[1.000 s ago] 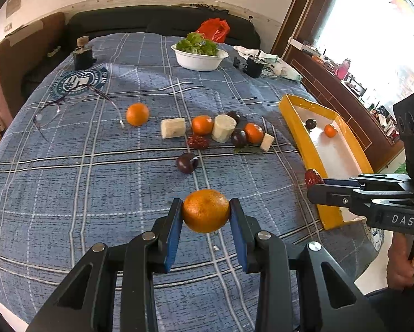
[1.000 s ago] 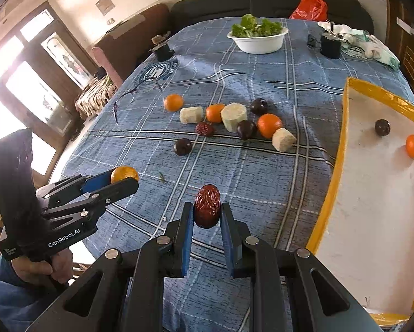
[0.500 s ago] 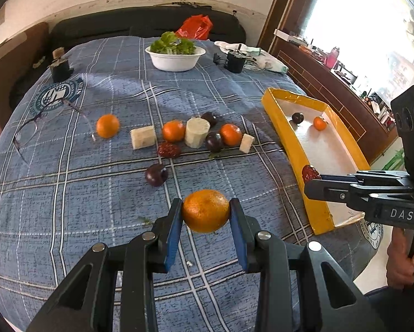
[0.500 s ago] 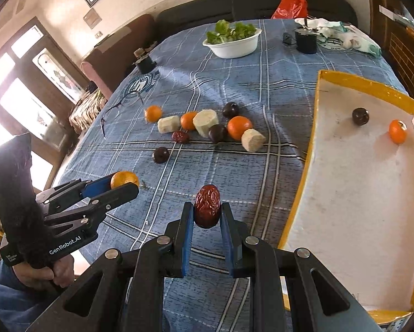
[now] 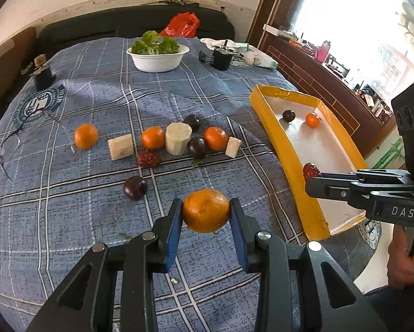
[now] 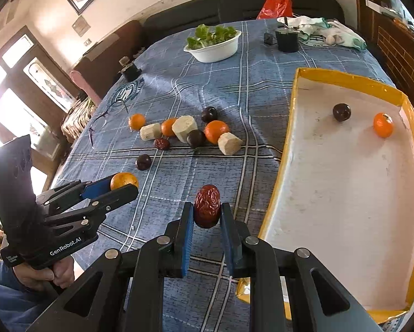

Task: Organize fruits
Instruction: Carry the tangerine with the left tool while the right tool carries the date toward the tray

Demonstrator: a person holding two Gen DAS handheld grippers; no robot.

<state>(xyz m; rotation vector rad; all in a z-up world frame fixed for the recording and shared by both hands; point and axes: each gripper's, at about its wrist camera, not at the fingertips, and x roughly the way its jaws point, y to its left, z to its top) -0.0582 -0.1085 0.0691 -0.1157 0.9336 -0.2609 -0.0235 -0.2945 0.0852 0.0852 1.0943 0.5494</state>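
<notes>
The left tool (image 5: 206,215) is clamped on a mandarin (image 5: 206,214), held above the plaid-covered surface (image 5: 68,207), well short of the yellow tray (image 5: 309,207). The right tool (image 6: 206,210) is clamped on a red date (image 6: 207,206), just outside the tray's near-left rim. Inside the tray, at its far end, lie a dark plum (image 6: 341,112) and a small mandarin (image 6: 383,124). Left of the tray, a cluster of mandarins, plums, pale cut pieces and another date (image 5: 148,159) sits on the cloth.
</notes>
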